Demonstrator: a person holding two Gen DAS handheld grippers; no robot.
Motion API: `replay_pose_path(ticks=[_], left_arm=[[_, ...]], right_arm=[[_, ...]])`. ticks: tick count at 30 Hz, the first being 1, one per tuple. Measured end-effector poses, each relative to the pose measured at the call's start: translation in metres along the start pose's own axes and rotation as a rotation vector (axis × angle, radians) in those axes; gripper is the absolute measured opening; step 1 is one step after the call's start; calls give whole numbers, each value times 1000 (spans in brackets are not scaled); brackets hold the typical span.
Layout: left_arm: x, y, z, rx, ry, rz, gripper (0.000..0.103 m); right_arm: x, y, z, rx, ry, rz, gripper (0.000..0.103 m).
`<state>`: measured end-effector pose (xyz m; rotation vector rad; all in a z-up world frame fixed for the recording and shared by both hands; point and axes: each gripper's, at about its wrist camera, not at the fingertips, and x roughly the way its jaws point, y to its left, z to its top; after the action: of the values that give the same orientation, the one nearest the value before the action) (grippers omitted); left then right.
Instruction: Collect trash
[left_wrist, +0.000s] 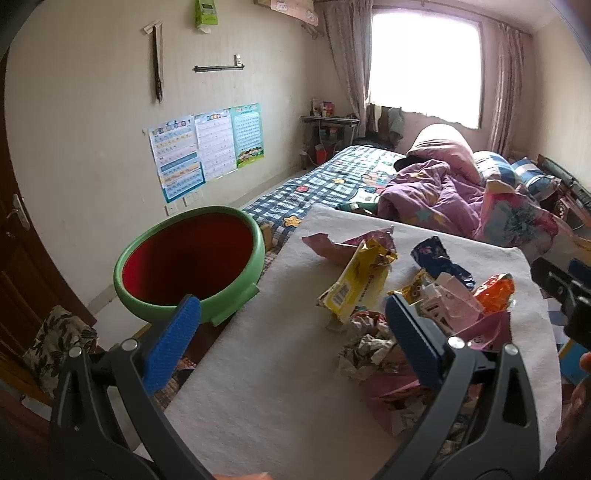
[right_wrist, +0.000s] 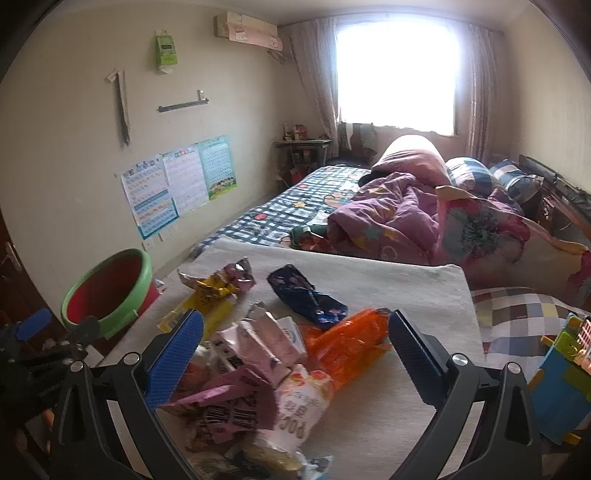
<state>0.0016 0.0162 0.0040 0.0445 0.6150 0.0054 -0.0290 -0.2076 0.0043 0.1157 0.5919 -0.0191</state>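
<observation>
At the left, the green basin (left_wrist: 192, 266) with its red inside is sitting beside the white mat (left_wrist: 266, 369), and what shows of its inside is looking empty, so collecting seems barely begun. The left gripper (left_wrist: 291, 325) is hovering with its jaws apart, holding nothing. Further right, the yellow wrapper (left_wrist: 358, 284), crumpled paper (left_wrist: 364, 350), dark blue wrapper (right_wrist: 306, 295) and orange wrapper (right_wrist: 347, 343) are all lying on the mat. The right gripper (right_wrist: 295, 336) is hanging spread wide over the pink packets (right_wrist: 255, 350), gripping nothing.
</observation>
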Motion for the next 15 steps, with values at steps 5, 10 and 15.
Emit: replay_pose_path(ticks=[5, 10, 15], left_arm=[[6, -6, -3, 54, 35, -24, 98], [29, -22, -9, 77, 130, -137, 98], [66, -44, -13, 92, 242, -230, 84]], right_arm=[[5, -16, -2, 30, 30, -6, 96], [8, -27, -5, 50, 51, 3, 96], [9, -30, -9, 50, 75, 56, 96]])
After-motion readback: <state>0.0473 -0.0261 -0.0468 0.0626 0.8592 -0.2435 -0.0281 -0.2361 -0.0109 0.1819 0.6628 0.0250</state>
